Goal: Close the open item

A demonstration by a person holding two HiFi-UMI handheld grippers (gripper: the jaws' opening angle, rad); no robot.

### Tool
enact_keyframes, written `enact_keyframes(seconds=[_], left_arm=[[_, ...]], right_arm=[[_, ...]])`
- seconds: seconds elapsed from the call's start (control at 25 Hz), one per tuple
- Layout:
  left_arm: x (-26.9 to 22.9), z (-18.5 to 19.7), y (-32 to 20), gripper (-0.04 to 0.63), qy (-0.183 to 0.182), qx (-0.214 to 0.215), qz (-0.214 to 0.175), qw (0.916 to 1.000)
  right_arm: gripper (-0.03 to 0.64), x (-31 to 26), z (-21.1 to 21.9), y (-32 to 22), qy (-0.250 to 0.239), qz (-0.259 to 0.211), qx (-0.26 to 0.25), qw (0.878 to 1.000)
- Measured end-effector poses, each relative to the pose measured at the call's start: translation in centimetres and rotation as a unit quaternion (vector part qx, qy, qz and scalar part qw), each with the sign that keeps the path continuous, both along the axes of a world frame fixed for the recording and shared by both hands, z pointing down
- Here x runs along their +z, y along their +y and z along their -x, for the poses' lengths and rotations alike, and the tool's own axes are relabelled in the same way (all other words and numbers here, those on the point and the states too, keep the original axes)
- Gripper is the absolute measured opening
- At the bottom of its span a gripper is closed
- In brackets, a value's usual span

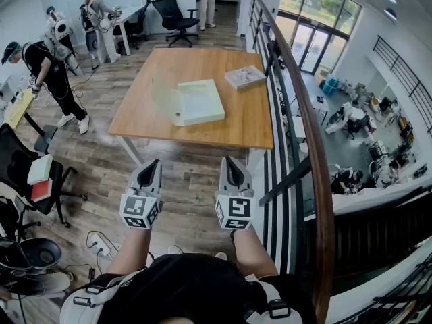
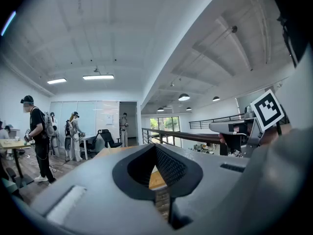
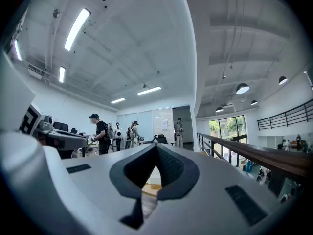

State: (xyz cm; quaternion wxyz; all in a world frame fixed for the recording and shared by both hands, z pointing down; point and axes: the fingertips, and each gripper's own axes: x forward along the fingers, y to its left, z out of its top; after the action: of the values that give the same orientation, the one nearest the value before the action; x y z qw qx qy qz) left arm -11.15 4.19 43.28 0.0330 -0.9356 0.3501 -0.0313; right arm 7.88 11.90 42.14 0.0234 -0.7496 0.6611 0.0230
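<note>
Wooden bench (image 1: 169,66) carries an open cream box (image 1: 200,104), lid raised. Left claw (image 1: 152,165) and right claw (image 1: 230,163) are closed and empty, short of it.

- Bright, even light from tall windows (image 1: 317,15) and ceiling strip lights (image 3: 78,26); shadows stay soft.
- Strong fisheye bending at edges; both gripper views have dark corners.
- Nearest foreground soft, background sharp.

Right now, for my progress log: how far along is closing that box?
Done: nothing; the pale box on the table has its lid up. In hand: nothing; left gripper and right gripper are shut, empty, short of the table. Left: reach it, lower the lid.
</note>
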Motion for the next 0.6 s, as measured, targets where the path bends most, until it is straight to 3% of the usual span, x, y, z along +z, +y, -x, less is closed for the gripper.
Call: enact_keyframes(seconds=[0.6], left_arm=[[0.1,4.1,-2.3,-0.002,0.032,0.002,0.023,0.9992]], right_arm=[[0.005,-0.5,4.3,-2.8,-0.001,0.004,-0.002,1.0]])
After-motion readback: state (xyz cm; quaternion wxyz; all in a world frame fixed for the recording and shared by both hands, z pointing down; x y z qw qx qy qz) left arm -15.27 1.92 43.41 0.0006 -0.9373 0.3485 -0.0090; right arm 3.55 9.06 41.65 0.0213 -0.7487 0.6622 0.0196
